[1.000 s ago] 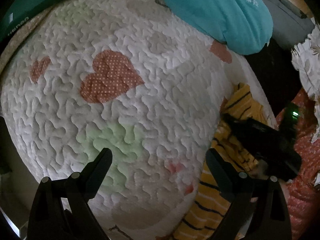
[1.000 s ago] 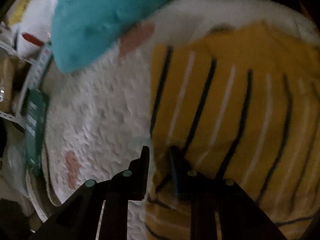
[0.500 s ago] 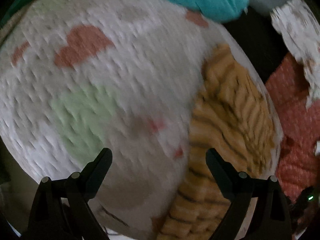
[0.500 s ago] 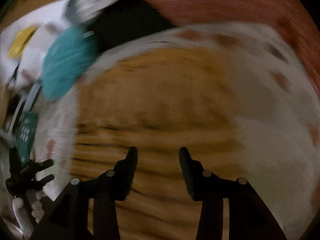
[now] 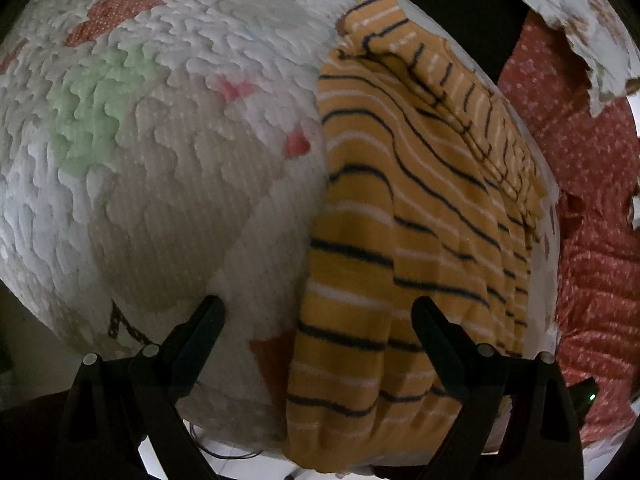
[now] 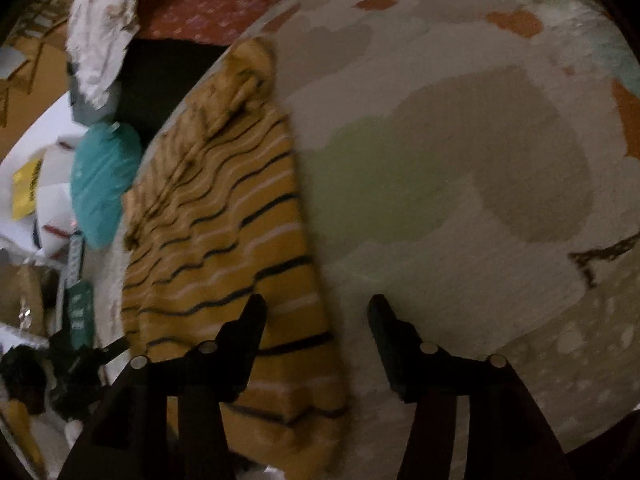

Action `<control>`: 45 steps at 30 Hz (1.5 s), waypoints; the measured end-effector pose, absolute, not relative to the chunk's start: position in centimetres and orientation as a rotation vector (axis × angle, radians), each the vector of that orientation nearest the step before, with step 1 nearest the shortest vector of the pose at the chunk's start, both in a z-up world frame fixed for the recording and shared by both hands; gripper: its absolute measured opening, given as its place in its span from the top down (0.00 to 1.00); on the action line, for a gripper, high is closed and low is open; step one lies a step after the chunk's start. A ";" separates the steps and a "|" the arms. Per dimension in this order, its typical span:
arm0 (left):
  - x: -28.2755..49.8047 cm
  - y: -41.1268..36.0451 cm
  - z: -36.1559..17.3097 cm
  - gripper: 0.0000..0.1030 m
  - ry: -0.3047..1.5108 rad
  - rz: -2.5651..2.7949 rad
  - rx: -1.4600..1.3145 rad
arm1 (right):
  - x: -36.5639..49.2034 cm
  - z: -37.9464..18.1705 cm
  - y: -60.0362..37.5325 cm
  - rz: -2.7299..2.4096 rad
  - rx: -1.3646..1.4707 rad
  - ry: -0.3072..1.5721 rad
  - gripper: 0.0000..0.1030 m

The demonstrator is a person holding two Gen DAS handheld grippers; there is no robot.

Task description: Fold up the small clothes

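Note:
A small yellow garment with dark and white stripes (image 5: 404, 240) lies folded lengthwise along one edge of the white quilted mat (image 5: 168, 152). My left gripper (image 5: 318, 312) hovers open above the garment's near end, nothing between its fingers. In the right wrist view the same garment (image 6: 224, 216) lies left of centre on the mat (image 6: 460, 160). My right gripper (image 6: 316, 312) is above its near edge, jaws opening and empty; the left finger (image 6: 248, 320) stands over the cloth, the right one over bare mat.
A teal cushion (image 6: 104, 184) lies past the mat's far side, with boxes and papers beyond. Red dotted fabric (image 5: 592, 264) and a white floral cloth (image 5: 568, 12) border the mat beside the garment. The mat's edge drops off near the garment's end.
My right gripper let go of the striped garment, opened and swung away across it. The left gripper moved toward the garment, which now lies flat and folded along the mat's edge.

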State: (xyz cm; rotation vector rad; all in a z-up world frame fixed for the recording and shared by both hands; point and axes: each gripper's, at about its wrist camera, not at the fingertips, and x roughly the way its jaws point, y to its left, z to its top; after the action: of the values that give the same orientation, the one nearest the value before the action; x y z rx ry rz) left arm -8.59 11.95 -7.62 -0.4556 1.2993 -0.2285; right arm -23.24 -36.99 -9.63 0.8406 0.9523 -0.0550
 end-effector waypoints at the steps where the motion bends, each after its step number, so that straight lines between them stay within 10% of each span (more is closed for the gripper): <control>1: -8.9 11.8 -7.7 0.09 1.296 -0.234 -0.454 | -23.2 -9.7 -36.6 -0.036 0.846 0.952 0.43; 19: -12.9 9.2 -9.6 0.11 1.389 -0.355 -0.444 | -24.3 -11.3 -32.7 0.173 0.955 0.963 0.40; 24: -13.4 9.1 -9.3 0.66 1.406 -0.263 -0.323 | -25.0 -10.6 -29.8 0.110 0.813 0.982 0.50; 25: -13.3 9.6 -9.1 0.92 1.407 -0.284 -0.373 | -24.9 -10.3 -29.0 0.081 0.751 0.993 0.58; 27: -13.0 10.4 -8.6 0.91 1.408 -0.299 -0.435 | -24.4 -10.0 -27.7 0.065 0.668 1.026 0.86; 45: -16.5 13.4 -5.1 0.91 1.426 -0.241 -0.435 | -29.4 -9.9 -27.6 0.142 0.787 1.139 0.92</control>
State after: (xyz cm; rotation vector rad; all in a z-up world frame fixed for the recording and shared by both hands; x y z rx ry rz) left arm -16.54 13.44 -5.11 -0.4350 1.4257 -0.2412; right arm -29.40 -27.62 -9.85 0.7870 1.1387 0.1423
